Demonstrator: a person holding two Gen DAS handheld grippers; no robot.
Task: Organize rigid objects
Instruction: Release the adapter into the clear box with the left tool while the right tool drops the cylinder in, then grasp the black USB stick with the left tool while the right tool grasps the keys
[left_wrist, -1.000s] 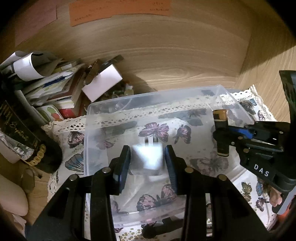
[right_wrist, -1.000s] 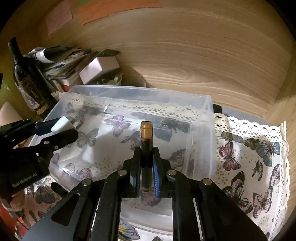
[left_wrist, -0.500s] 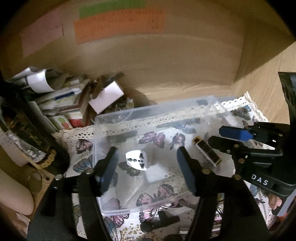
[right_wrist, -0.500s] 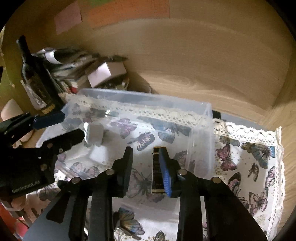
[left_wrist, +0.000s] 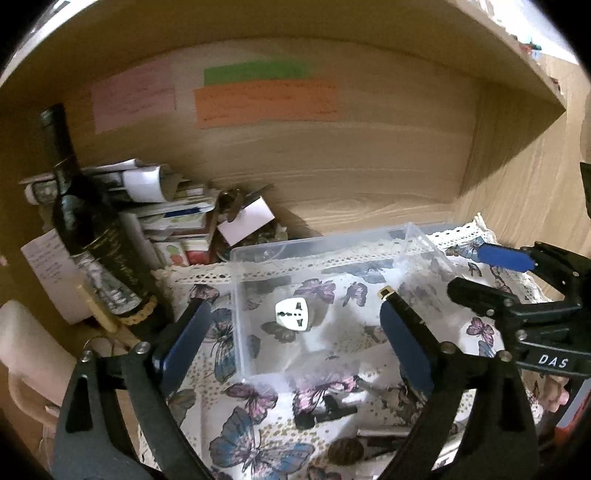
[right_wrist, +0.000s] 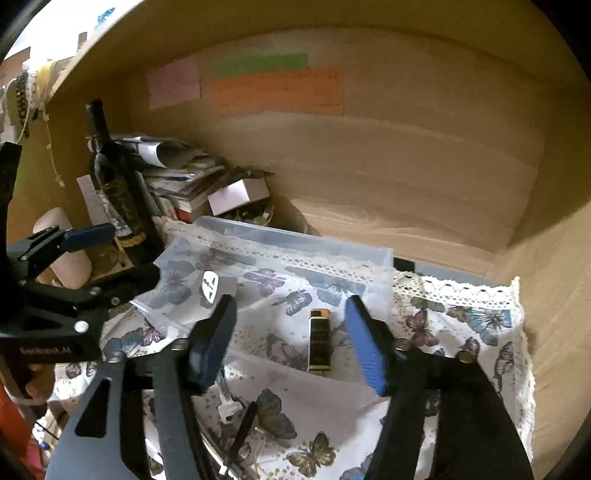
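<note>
A clear plastic bin (left_wrist: 332, 245) (right_wrist: 295, 236) stands on a butterfly cloth. Inside it lie a white travel adapter (left_wrist: 291, 315) (right_wrist: 210, 286) and a dark tube with gold ends (right_wrist: 319, 339) (left_wrist: 391, 295). My left gripper (left_wrist: 295, 332) hovers above the bin's near side. Its jaws are opening wide, and the adapter lies below and between them, untouched. My right gripper (right_wrist: 290, 314) hangs over the bin too, jaws opening, the tube lying loose on the floor between its fingers. Each gripper shows in the other's view: the right gripper (left_wrist: 480, 273) and the left gripper (right_wrist: 122, 254).
A dark wine bottle (left_wrist: 92, 229) (right_wrist: 118, 192) and a pile of papers and boxes (left_wrist: 166, 206) crowd the shelf's back left. Coloured notes (left_wrist: 266, 99) hang on the wooden back wall. Small dark and metal items (left_wrist: 325, 408) (right_wrist: 229, 406) lie on the cloth (left_wrist: 258, 443) before the bin.
Both grippers let go: the left released the adapter and the right the tube, which now lie in the bin. Both have opened and drawn back and upward.
</note>
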